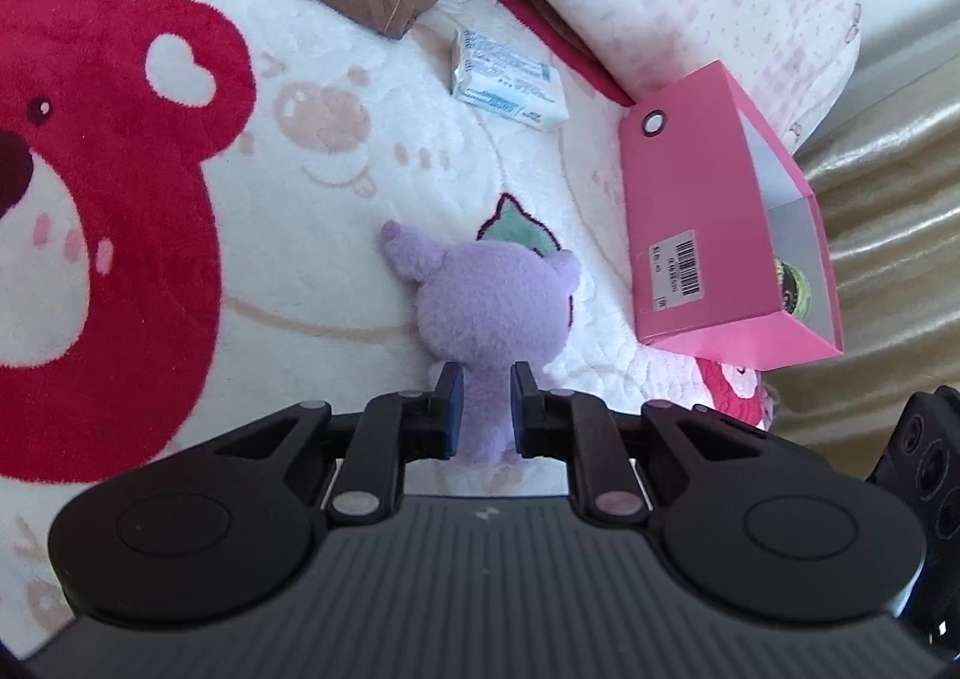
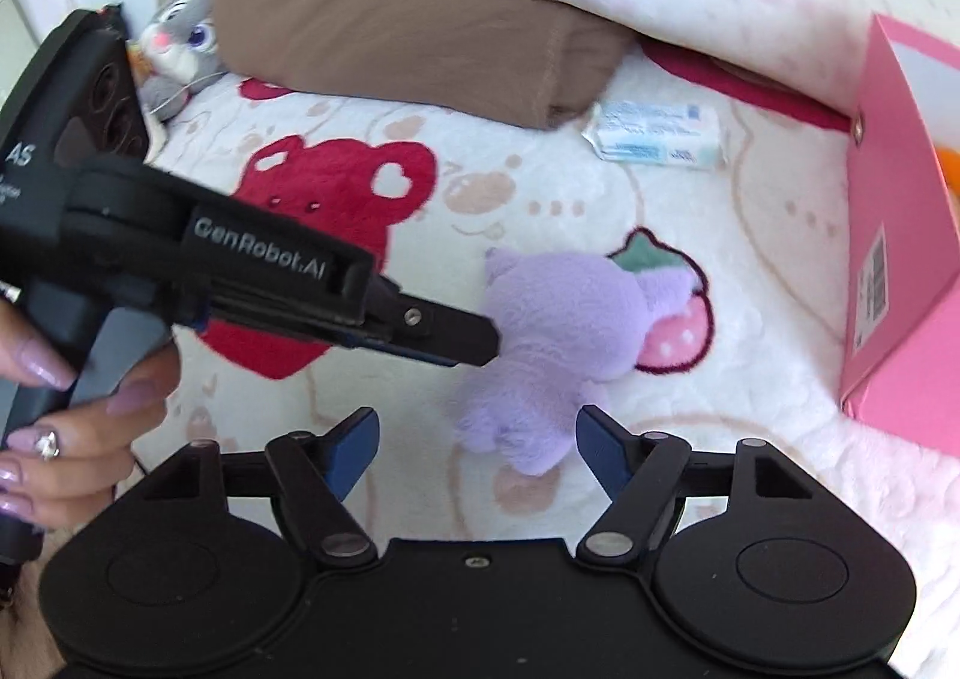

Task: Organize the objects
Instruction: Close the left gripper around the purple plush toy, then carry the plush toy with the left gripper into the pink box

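The left gripper (image 1: 485, 409) has its jaws clenched on the purple plush toy (image 1: 498, 307) above the bed blanket (image 1: 312, 235); the right gripper (image 2: 477, 448) is released, empty. Next, I judge: carry it to the pink box (image 1: 708, 235)

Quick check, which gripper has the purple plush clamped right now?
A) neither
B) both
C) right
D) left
D: the left gripper pinches the purple plush between its pads, while the right gripper stands open with the plush's lower end between its jaws and no pad pressing on it.
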Demonstrator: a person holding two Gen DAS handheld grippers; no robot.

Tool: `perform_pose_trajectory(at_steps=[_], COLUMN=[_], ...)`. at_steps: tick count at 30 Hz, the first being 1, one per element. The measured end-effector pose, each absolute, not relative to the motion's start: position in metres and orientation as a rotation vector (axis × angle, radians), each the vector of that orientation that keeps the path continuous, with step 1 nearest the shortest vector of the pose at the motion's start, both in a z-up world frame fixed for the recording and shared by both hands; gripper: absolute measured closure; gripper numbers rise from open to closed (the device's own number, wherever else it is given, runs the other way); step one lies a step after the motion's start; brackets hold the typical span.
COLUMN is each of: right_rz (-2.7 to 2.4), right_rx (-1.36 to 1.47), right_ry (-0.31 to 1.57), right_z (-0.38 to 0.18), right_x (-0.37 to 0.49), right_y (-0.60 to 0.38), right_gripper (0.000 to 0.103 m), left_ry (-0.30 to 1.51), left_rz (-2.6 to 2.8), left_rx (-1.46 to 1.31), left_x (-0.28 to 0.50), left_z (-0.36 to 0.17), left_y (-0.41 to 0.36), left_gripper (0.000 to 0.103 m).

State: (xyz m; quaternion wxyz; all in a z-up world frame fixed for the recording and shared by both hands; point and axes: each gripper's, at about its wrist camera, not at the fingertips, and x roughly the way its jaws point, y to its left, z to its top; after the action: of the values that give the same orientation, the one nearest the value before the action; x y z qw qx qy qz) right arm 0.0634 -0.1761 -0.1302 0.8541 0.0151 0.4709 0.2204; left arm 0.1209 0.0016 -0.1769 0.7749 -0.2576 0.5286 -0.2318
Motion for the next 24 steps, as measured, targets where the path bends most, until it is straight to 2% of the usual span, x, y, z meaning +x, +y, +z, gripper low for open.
perform_pose_trajectory(at_steps=[4, 8, 11, 14, 15, 18, 20, 21, 24], right_rz=[0.435, 0.383, 0.404, 0.366, 0.354, 0.323, 0.314, 0.319, 0.345], right_rx=[0.062, 0.022, -0.061, -0.076, -0.058, 0.022, 0.05, 0.042, -0.004], right_ry=[1.012, 0.971, 0.942, 0.931, 0.939, 0.983, 0.974, 0.964, 0.944], right_z=[-0.136, -0.135, -0.136, -0.141, -0.143, -0.151, -0.153, -0.153, -0.148], right_x=[0.068, 0.066, 0.064, 0.069, 0.072, 0.082, 0.084, 0.084, 0.08], right_y=[-0.181, -0.172, -0.156, -0.152, -0.154, -0.163, -0.169, -0.17, -0.17], right_gripper=[0.026, 0.025, 0.019, 0.018, 0.018, 0.019, 0.028, 0.042, 0.047], left_ry=[1.154, 1.118, 1.093, 1.085, 1.087, 1.089, 1.105, 1.119, 1.107], left_rz=[-0.491, -0.482, -0.479, -0.482, -0.478, -0.454, -0.472, -0.471, -0.486], left_rx=[-0.622, -0.589, -0.572, -0.536, -0.531, -0.576, -0.584, -0.581, -0.583], left_x=[0.12, 0.12, 0.123, 0.125, 0.125, 0.126, 0.127, 0.127, 0.123], left_z=[-0.19, -0.19, -0.187, -0.188, -0.19, -0.195, -0.192, -0.191, -0.189], left_y=[0.001, -0.004, -0.004, -0.006, -0.007, -0.008, -0.01, -0.011, -0.012], left_gripper=[0.077, 0.077, 0.077, 0.068, 0.061, 0.06, 0.063, 0.068, 0.071])
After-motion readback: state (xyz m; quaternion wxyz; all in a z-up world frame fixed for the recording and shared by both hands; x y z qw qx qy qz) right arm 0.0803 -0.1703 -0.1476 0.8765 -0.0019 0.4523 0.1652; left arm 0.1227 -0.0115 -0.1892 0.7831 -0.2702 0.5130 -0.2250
